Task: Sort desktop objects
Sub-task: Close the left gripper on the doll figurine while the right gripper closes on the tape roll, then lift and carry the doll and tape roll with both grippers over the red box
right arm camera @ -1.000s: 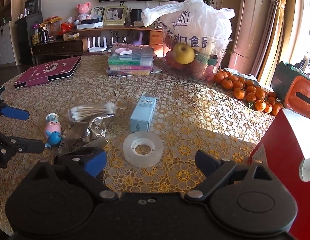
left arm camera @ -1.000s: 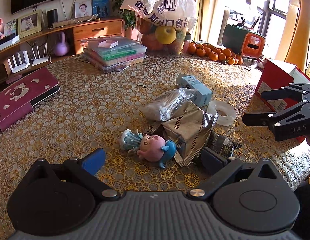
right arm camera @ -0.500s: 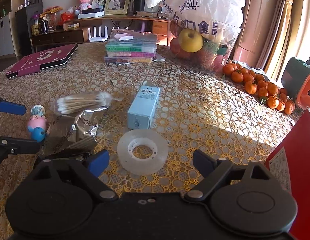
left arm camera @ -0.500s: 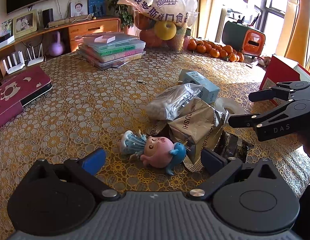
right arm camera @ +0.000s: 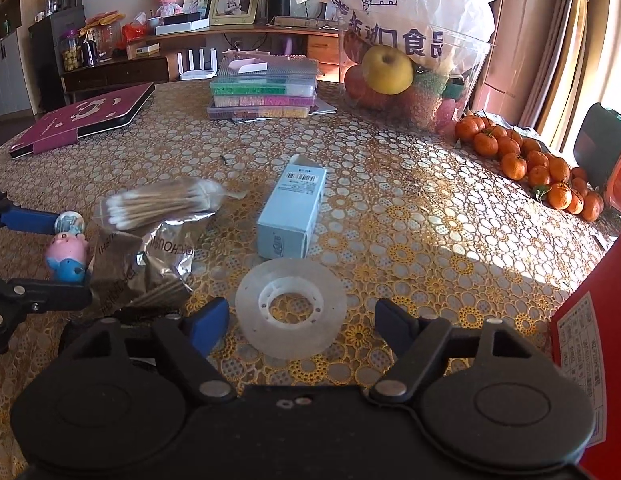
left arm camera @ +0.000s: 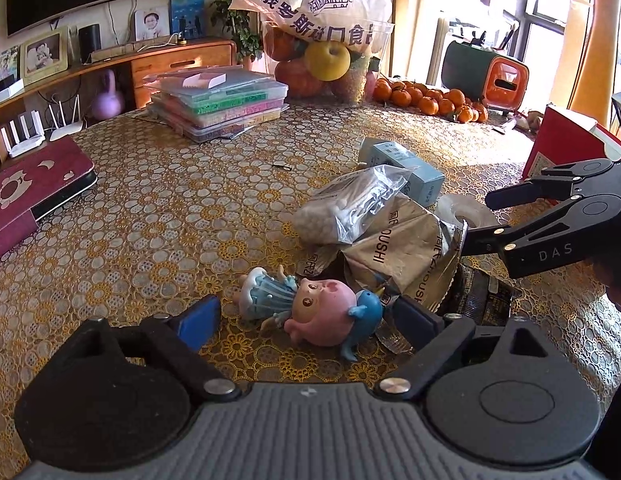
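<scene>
Sorting looks barely begun — the loose items all lie clustered on the lace-patterned table (right arm camera: 410,216) and none is in either gripper. The left gripper (left arm camera: 306,320) has its fingers spread wide, bracketing the pink-and-blue toy figure (left arm camera: 314,310), which lies on its side between the tips; no contact that I can confirm. The right gripper (right arm camera: 302,320) is likewise spread, its tips either side of the clear tape roll (right arm camera: 290,308), which lies flat on the cloth just in front of the camera. Behind the roll, near or touching it, lies the pale blue carton (right arm camera: 292,212). To the left, a bag of cotton swabs (right arm camera: 158,204) rests on a crumpled silver foil pouch (right arm camera: 142,256), the pouch reaching to the figure. A red box (right arm camera: 590,344) stands open at the right edge — possibly the destination, though I cannot tell whether anything is inside it. Judgement: nothing visibly sorted yet; five items left to move, with figure and tape roll the two lined up for grasping. Stacked bead cases (right arm camera: 262,92), the maroon folder (right arm camera: 78,124) and the tangerines (right arm camera: 526,164) sit well apart, seemingly outside the task.
</scene>
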{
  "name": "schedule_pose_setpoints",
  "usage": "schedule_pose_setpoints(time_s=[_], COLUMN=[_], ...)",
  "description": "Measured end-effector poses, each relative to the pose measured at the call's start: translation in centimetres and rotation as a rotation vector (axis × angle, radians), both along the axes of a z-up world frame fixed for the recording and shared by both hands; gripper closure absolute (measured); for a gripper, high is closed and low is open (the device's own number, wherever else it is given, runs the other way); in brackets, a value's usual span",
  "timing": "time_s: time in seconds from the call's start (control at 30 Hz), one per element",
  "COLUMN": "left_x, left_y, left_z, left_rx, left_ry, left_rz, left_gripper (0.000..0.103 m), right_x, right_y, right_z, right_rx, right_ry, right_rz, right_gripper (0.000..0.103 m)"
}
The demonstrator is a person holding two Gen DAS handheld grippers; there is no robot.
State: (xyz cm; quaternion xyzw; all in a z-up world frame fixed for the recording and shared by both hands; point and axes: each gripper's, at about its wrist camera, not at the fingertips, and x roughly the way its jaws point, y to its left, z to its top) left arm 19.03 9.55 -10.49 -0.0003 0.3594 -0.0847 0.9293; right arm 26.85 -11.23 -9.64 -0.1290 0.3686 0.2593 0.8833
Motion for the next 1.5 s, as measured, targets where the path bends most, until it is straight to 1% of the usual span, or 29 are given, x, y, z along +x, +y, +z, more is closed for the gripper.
schedule_pose_setpoints(time_s=[0.1,0.17,0.23,0.3,0.33,0.37,0.63,0.93,1.17,1.5], left_x=[0.0,0.0,0.0,0.0,0.0,0.0,-0.2,-1.2,-2.4,-4.7], left_y=[0.0,0.0,0.1,0.3,0.3,0.3,0.5,0.4,0.1,-1.6], left_z=[0.1,0.1,0.1,0.1,0.1,0.1,0.4,1.6,3.0,6.1], left_rx=[-0.007,-0.011,-0.015,-0.024,-0.027,-0.028,-0.055,-0.069,-0.081,-0.089], left_ry=[-0.003,-0.004,-0.003,0.001,0.003,0.003,0.024,0.013,0.007,-0.008], left_rz=[-0.004,-0.001,0.006,0.009,0.01,0.012,0.039,0.05,0.05,0.036], left_gripper=[0.018,0.019,0.024,0.024,0.024,0.024,0.025,0.025,0.025,0.025], right_x=[-0.1,0.0,0.0,0.0,-0.1,-0.1,-0.8,-2.0,-3.6,-6.9], right_y=[0.0,-0.1,-0.2,-0.3,-0.3,-0.3,-0.6,-1.3,-2.2,-4.0], right_z=[0.0,0.0,0.1,0.1,0.2,0.2,0.4,1.7,3.2,6.5], right_rx=[0.015,0.021,0.028,0.033,0.036,0.035,0.036,0.051,0.074,0.107], right_ry=[0.009,0.015,0.02,0.022,0.023,0.022,0.026,0.007,-0.005,-0.043], right_rz=[0.001,-0.002,-0.012,-0.017,-0.015,-0.013,-0.019,-0.02,-0.017,0.0], right_gripper=[0.031,0.033,0.035,0.039,0.043,0.045,0.045,0.045,0.045,0.045])
